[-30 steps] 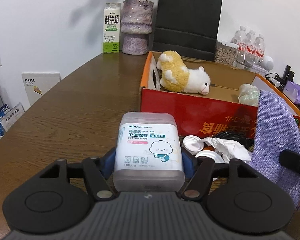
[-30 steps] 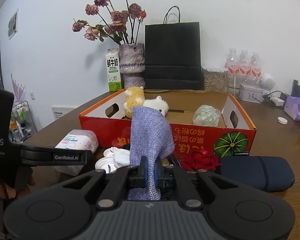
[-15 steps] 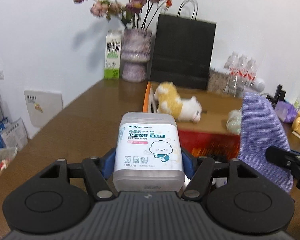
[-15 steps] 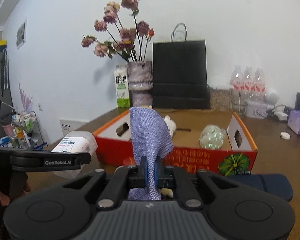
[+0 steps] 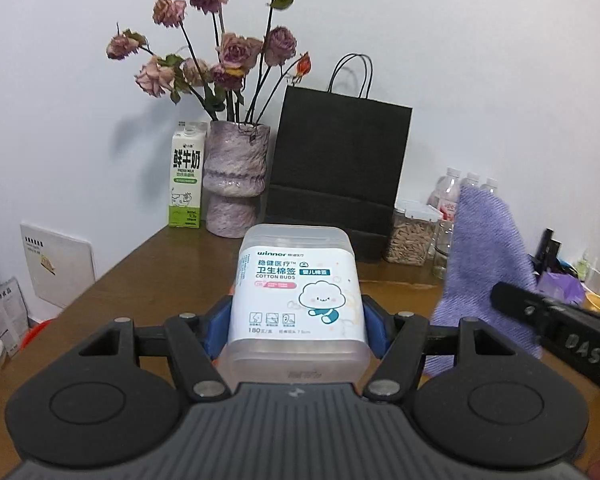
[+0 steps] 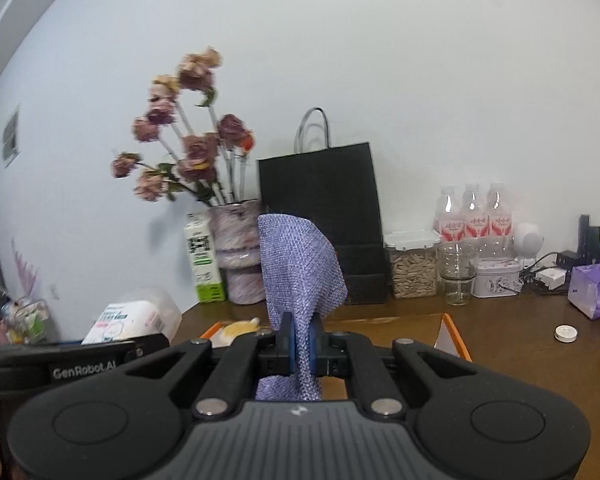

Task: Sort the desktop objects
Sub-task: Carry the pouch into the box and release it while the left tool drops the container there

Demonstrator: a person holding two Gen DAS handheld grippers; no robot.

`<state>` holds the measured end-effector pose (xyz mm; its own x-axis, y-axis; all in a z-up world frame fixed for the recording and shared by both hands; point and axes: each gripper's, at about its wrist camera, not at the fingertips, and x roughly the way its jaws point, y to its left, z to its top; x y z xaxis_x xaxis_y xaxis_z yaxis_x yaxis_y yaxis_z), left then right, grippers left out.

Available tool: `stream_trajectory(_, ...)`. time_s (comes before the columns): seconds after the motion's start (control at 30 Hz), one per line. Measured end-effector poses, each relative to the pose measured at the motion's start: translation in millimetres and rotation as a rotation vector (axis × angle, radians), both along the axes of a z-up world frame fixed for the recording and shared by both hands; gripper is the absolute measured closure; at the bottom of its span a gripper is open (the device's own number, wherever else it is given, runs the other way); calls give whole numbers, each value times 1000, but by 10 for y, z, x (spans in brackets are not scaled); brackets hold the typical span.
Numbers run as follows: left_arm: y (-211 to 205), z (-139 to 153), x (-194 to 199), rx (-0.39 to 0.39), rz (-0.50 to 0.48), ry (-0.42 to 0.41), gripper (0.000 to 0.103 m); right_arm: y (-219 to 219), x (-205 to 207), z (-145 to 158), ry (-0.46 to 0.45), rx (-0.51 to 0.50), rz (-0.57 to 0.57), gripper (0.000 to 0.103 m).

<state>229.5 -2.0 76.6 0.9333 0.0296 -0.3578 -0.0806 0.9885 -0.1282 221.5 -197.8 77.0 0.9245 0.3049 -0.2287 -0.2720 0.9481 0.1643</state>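
Observation:
My left gripper point(image 5: 296, 326) is shut on a clear box of cotton buds point(image 5: 296, 300) with a white label, held up above the brown table point(image 5: 172, 264). My right gripper point(image 6: 300, 344) is shut on a purple woven cloth point(image 6: 300, 264) that stands up between its blue pads. The cloth also shows at the right of the left wrist view point(image 5: 484, 264), and the cotton bud box at the left of the right wrist view point(image 6: 136, 316). Only the far rim of the orange cardboard box point(image 6: 452, 334) and a bit of the yellow plush point(image 6: 240, 327) show below the right gripper.
At the back wall stand a milk carton point(image 5: 186, 176), a purple vase of dried roses point(image 5: 236, 184), a black paper bag point(image 5: 340, 164), a jar of seeds point(image 6: 414, 266), a glass point(image 6: 458, 278), water bottles point(image 6: 474, 216) and a purple tissue pack point(image 6: 596, 288).
Both grippers have risen well above the table with their loads. The orange box and the clutter in front of it have dropped almost out of both views.

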Motion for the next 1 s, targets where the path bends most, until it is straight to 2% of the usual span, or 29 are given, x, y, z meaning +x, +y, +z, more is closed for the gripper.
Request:
stream_trajectory(0.17,-86,-304,361,42,22,-9,37,-44,538,-295,57,38,2,97)
stream_trajectory(0.23,-103,-479,458,81,32,16,37,-45,660,-462,116,36,8,97)
stream_trajectory(0.27,-108,-524,504,99,32,49,37,-31,692,-515,136,21,14,97)
stream_trajectory(0.37,-35,-597,538,87,30,84,37,65,762,-635,157,-47,15,97)
stream_trajectory(0.67,-80,-645,473,124,15,109,36,149,769,-791,215,-116,-8,96)
stream_trajectory(0.73,-74,-652,482,124,21,103,31,163,770,-810,220,-132,-16,88)
stream_trajectory(0.77,-76,-643,461,128,30,88,18,164,759,-806,215,-138,-29,79)
stream_trajectory(0.8,-80,-627,425,132,39,64,9,163,742,-799,205,-142,-38,55)
stream_trajectory(0.83,-83,-615,391,143,70,38,5,151,731,-780,195,-140,-47,39)
stream_trajectory(0.87,-81,-601,351,156,102,6,0,134,695,-761,173,-132,-68,19)
stream_trajectory(0.9,-75,-591,315,164,113,-22,0,108,664,-738,148,-128,-94,8)
stream_trajectory(0.97,-61,-566,268,159,107,-49,0,63,612,-692,108,-116,-110,0)
stream_trajectory(1.0,-58,-566,251,158,106,-53,0,43,579,-674,94,-102,-108,0)
